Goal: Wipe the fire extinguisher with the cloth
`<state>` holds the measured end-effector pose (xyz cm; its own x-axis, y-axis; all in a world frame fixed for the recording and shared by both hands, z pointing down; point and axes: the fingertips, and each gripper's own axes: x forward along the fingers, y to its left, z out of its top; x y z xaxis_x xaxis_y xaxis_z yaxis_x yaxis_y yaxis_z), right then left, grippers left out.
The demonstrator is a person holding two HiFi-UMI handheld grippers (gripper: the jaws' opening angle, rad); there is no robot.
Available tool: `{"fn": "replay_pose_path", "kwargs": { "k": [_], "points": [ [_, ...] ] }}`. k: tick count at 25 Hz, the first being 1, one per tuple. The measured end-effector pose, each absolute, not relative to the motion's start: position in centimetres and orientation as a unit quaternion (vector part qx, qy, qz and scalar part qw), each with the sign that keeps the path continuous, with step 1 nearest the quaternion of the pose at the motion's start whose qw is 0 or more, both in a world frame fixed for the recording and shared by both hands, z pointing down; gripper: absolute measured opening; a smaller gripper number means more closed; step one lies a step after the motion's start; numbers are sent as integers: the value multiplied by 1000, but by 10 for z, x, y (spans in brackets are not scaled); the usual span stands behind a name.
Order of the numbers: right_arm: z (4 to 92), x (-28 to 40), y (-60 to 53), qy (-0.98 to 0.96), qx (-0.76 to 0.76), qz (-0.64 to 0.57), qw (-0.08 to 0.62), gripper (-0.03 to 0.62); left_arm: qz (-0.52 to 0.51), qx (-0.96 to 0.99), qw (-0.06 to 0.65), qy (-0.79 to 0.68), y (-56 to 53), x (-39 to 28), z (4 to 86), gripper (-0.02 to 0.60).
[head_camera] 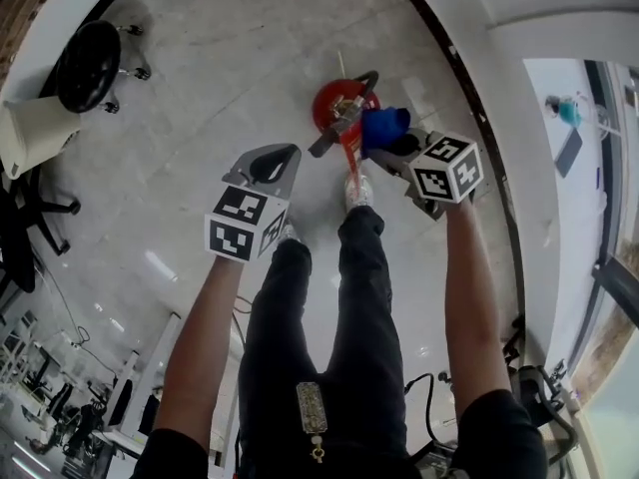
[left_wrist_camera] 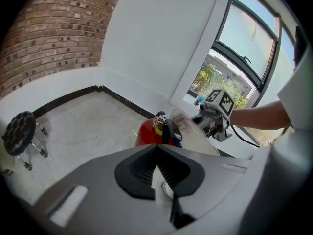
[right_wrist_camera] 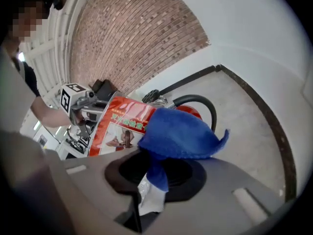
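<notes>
Right tool (head_camera: 397, 151) clamps blue cloth (right_wrist_camera: 178, 133), bunched ahead of jaws, likely ready to rub fire extinguisher (head_camera: 337, 100) on floor (head_camera: 200, 88); left tool (head_camera: 268, 165) closed, empty, held aside.

Pale grey floor (head_camera: 230, 78), brick wall (left_wrist_camera: 54, 33) above a white base, black stool (head_camera: 88, 63), bright window (left_wrist_camera: 247, 38)

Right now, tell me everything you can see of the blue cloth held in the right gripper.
The soft blue fabric cloth is bunched into a puffy fold, one corner sticking out sideways. A narrow tail of it is pinched in the right gripper, shut on it. It sits by the top of the red fire extinguisher; contact cannot be told.
</notes>
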<state>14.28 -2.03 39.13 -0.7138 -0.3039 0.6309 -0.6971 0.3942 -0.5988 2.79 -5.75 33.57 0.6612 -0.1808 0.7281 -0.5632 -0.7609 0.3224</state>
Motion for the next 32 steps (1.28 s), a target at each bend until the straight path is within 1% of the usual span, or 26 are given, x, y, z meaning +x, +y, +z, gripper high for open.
{"fn": "replay_pose_path", "kwargs": {
  "k": [5,7,11,12,16,19,24,32],
  "points": [
    [396,118,-1,-783,331,507,142,83,352,877,263,-194,-48,15,333,3],
    [400,98,12,-785,337,504,126,83,355,880,258,-183,-43,10,332,3],
    [398,60,17,-777,394,487,64,83,358,887,245,-162,-35,0,327,3],
    [397,48,20,-777,396,485,63,83,358,888,242,-158,-33,-3,325,3],
    [400,-14,48,-795,349,481,121,83,358,889,240,-155,-28,-15,321,3],
    [401,-31,51,-800,360,458,141,83,352,888,248,-159,-24,-16,320,3],
    [395,14,21,-772,463,414,138,83,347,890,253,-155,-10,-10,320,3],
    [403,77,-6,-753,508,347,234,83,356,886,260,-146,10,5,327,3]
  ]
}}
